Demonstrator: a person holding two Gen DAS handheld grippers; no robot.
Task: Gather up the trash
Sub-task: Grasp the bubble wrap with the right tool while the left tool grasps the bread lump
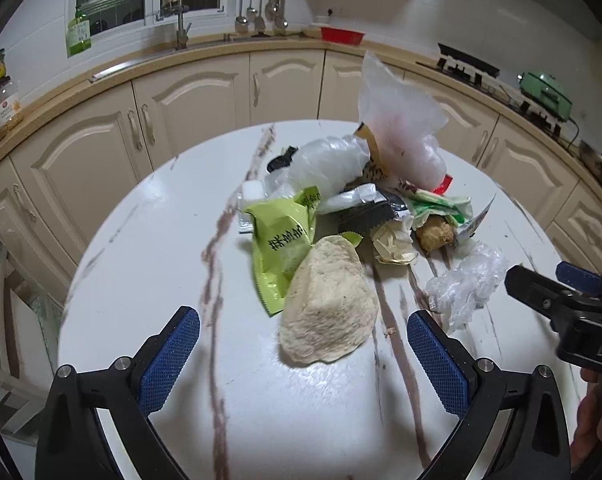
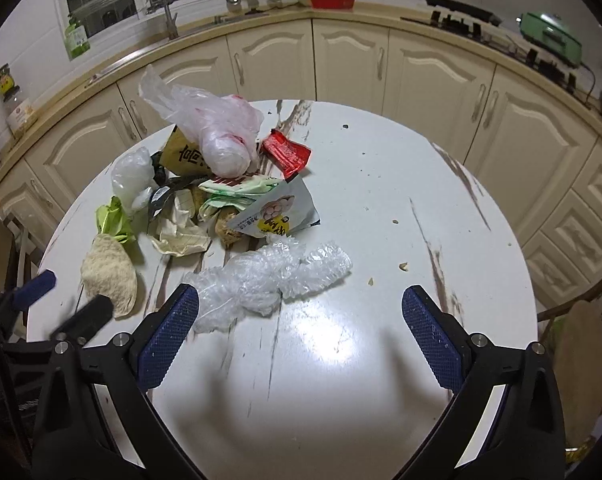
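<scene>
Two views covered the scene, and the left wrist one came first: the left tongs (image 1: 303, 344) stood wide apart and empty above the round counter (image 1: 141, 248), with a pale flatbread-like piece (image 1: 327, 304) lying just ahead between the blue pads, touching neither. Behind it sat the heap of trash, a green snack wrapper (image 1: 281, 240) touching the flatbread, crumpled paper (image 1: 393, 242) and a tall pink-tinged plastic bag (image 1: 401, 128) further back. A good pick here would probably mean lowering until both pads flank the flatbread's edges, then closing gently so it folds rather than tears. From the right wrist view, the right tongs (image 2: 300, 316) were likewise spread wide and holding nothing; crinkled clear plastic film (image 2: 269, 276) lay just beside the left-hand pad, possibly brushing it, though contact could not be confirmed. A red wrapper (image 2: 287, 152) and a printed snack pouch (image 2: 277, 212) rested in the pile beyond. No bin showed in either view
</scene>
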